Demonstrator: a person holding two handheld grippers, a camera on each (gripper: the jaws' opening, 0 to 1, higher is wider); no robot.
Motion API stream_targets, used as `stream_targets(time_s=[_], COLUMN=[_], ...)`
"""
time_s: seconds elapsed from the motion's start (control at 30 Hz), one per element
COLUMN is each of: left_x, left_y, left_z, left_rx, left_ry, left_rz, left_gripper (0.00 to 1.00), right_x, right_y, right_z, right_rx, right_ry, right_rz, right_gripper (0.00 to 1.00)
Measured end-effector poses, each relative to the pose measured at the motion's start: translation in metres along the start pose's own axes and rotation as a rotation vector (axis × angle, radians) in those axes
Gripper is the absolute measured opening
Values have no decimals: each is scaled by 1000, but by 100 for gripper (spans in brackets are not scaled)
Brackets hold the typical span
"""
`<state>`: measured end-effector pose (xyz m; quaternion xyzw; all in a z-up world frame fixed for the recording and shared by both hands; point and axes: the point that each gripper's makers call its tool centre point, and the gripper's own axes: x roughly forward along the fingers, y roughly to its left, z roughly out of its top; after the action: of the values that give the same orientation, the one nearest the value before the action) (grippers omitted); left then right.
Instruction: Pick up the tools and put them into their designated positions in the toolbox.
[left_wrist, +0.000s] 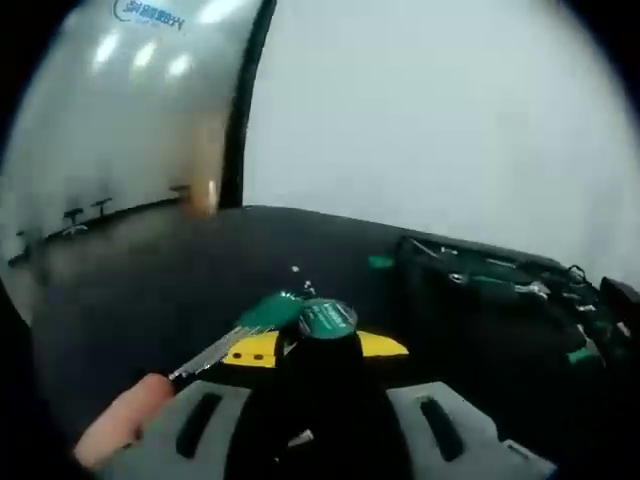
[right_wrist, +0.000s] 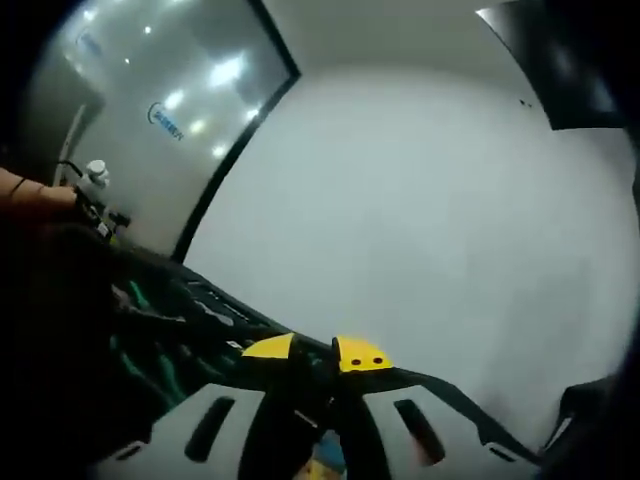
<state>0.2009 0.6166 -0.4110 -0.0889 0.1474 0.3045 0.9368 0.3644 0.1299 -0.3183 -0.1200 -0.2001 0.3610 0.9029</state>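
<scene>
Gripping a green-handled tool (left_wrist: 285, 322) between nearly closed jaws, the left gripper (left_wrist: 318, 352) hangs over the dark surface (left_wrist: 150, 270); its metal shaft runs toward 8 o'clock. The open toolbox (left_wrist: 500, 290) lies at 3 o'clock, contents blurred. The right gripper (right_wrist: 318, 375) has its jaws together, seemingly empty; its tips are dim.
</scene>
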Motion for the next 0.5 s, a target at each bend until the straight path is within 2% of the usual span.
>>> stream_targets(time_s=[0.07,0.13,0.23,0.5], left_x=[5,10,19,37], left_y=[2,-2,-6,-6], left_z=[1,1,-8,-8], left_rx=[20,19,24,66], left_ry=[6,16,63,79], left_rz=[9,-13,-18,0], left_gripper=[35,37,37,37], right_x=[0,-1,-1,-2], right_y=[0,-1,-1,0], right_z=[-2,-3,-4,-4], right_rx=[-4,-5,-6,-10], right_ry=[12,15,20,20], right_rz=[-3,-6,-6,-1], right_gripper=[12,12,12,12])
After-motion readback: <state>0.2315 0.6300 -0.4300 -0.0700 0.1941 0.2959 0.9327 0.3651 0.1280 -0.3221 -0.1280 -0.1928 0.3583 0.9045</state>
